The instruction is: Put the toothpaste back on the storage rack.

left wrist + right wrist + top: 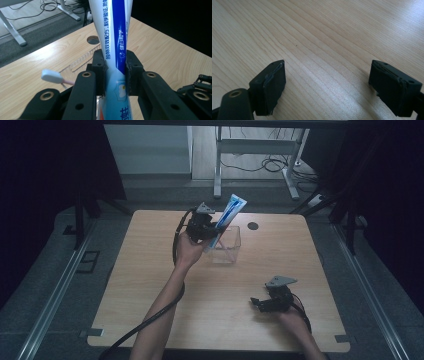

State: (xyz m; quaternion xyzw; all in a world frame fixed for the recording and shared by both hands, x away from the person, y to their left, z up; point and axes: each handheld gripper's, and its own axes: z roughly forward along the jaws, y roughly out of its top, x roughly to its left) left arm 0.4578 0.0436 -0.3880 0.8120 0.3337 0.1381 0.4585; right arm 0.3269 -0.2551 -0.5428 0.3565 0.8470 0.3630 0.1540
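Toothpaste tube (227, 217) clamped in left gripper (212, 227), long axis tilted up-right.
Lower end hidden behind clear box (225, 245); right gripper (327, 82) wide open, empty.

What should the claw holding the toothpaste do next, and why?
Probably lower it a little. The left claw is shut on the toothpaste tube, tilted over the clear box where a toothbrush already sits. The tube's lower end seems to point into the box.

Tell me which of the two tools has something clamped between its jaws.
The left tool: its jaws pinch a blue-and-white toothpaste tube above the clear plastic container. The right tool rests on the wooden table, jaws wide apart, holding nothing.
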